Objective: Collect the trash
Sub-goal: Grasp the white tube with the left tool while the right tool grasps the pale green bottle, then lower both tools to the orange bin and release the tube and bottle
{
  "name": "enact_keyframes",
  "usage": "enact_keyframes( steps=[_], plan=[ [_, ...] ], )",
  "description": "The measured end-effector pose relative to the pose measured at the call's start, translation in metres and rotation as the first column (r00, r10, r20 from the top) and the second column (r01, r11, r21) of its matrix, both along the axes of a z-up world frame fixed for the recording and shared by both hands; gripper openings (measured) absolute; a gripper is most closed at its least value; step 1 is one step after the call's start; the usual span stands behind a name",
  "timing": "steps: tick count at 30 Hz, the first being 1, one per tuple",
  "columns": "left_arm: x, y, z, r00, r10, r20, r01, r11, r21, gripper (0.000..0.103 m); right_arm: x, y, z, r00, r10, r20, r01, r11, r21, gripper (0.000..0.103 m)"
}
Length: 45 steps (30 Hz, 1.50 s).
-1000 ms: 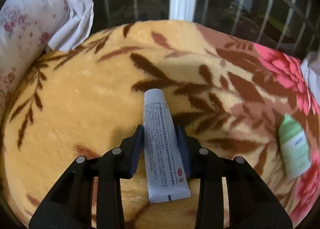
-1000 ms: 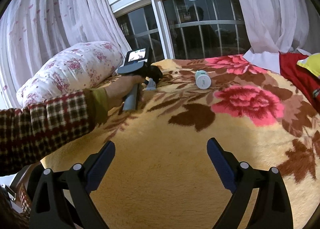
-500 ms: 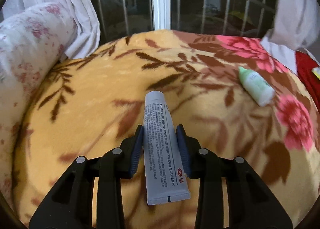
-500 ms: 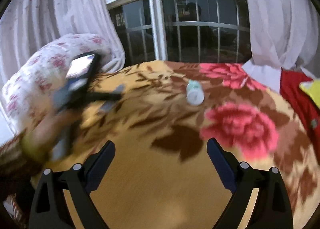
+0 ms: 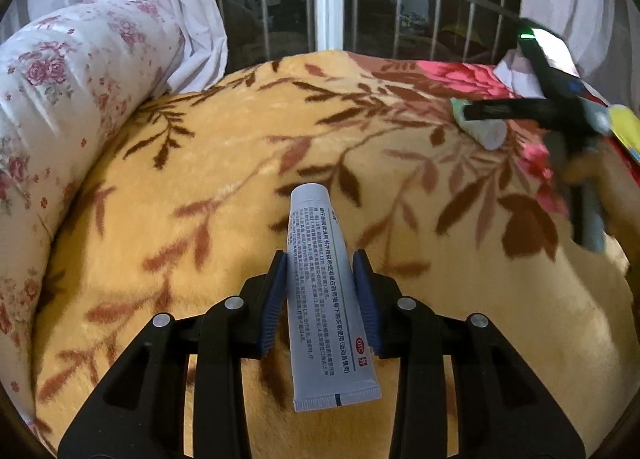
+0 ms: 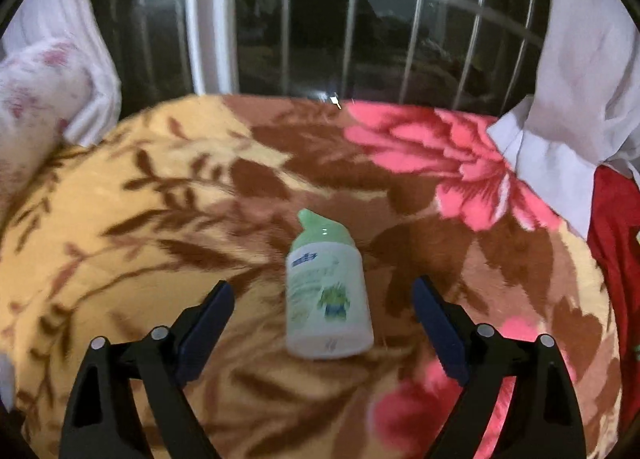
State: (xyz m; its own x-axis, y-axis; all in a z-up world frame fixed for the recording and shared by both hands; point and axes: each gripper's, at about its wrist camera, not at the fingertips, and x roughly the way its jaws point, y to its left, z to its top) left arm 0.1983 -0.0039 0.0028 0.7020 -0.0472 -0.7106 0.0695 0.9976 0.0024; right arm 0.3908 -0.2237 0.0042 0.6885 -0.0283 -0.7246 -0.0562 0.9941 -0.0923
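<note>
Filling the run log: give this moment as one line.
left gripper: shut on grey printed tube | right gripper: closing around green-capped white bottle, lying on floral blanket

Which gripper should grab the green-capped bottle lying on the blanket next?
Right. The right gripper is open with the bottle lying on the blanket between its fingers, not yet pressed; its jaws are closing slightly. The left gripper is already clamped on the grey tube, so it is occupied.

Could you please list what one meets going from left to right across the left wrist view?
Floral pillow → white tube clamped in the left gripper → green and white bottle lying on the blanket → the right gripper's handle at the right edge.
</note>
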Motion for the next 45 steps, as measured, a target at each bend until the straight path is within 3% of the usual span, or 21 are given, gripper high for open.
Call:
enact_keyframes(
  steps=[3, 4, 5, 10, 19, 24, 33, 40, 45],
  plan=[
    [-0.005, -0.002, -0.003, 1.000, -0.018, 0.007, 0.018, 1.000, 0.006, 0.033, 0.019, 0.003, -0.015, 0.998, -0.020, -0.062, 0.017, 0.999, -0.048, 0.073],
    [-0.007, -0.003, -0.003, 1.000, -0.023, 0.009, 0.023, 1.000, 0.004, 0.033, 0.024, 0.003, -0.020, 0.996, -0.019, -0.088, 0.014, 0.998, -0.054, 0.056],
    [-0.008, -0.004, -0.003, 1.000, -0.030, 0.008, 0.030, 1.000, -0.003, 0.033, 0.029, 0.002, -0.025, 0.992, -0.012, -0.122, 0.006, 0.999, -0.047, 0.047],
    [-0.012, -0.008, -0.005, 0.999, -0.048, 0.003, 0.048, 0.999, -0.016, 0.033, 0.017, -0.002, -0.018, 0.994, -0.011, -0.104, 0.011, 1.000, -0.004, 0.047],
    [-0.044, -0.015, 0.001, 0.998, -0.063, 0.021, 0.063, 0.998, 0.000, 0.033, -0.061, 0.001, 0.014, 0.996, 0.070, -0.048, -0.067, 0.996, 0.051, 0.047],
    [-0.076, -0.017, 0.004, 0.996, -0.088, 0.015, 0.088, 0.996, 0.004, 0.033, -0.131, 0.015, 0.030, 0.991, 0.136, -0.015, -0.135, 0.988, 0.077, 0.047],
    [-0.155, -0.021, 0.002, 0.988, -0.156, -0.014, 0.156, 0.987, 0.025, 0.033, -0.293, 0.044, 0.044, 0.959, 0.280, 0.034, -0.282, 0.949, 0.143, 0.047],
    [-0.225, -0.029, -0.020, 0.958, -0.262, -0.115, 0.266, 0.964, 0.020, 0.033, -0.392, 0.063, 0.030, 0.932, 0.362, 0.003, -0.356, 0.915, 0.188, 0.047],
    [-0.256, -0.030, -0.058, 0.918, -0.305, -0.253, 0.313, 0.950, -0.007, 0.033, -0.437, 0.073, -0.008, 0.910, 0.401, -0.105, -0.370, 0.900, 0.232, 0.047]
  ],
)
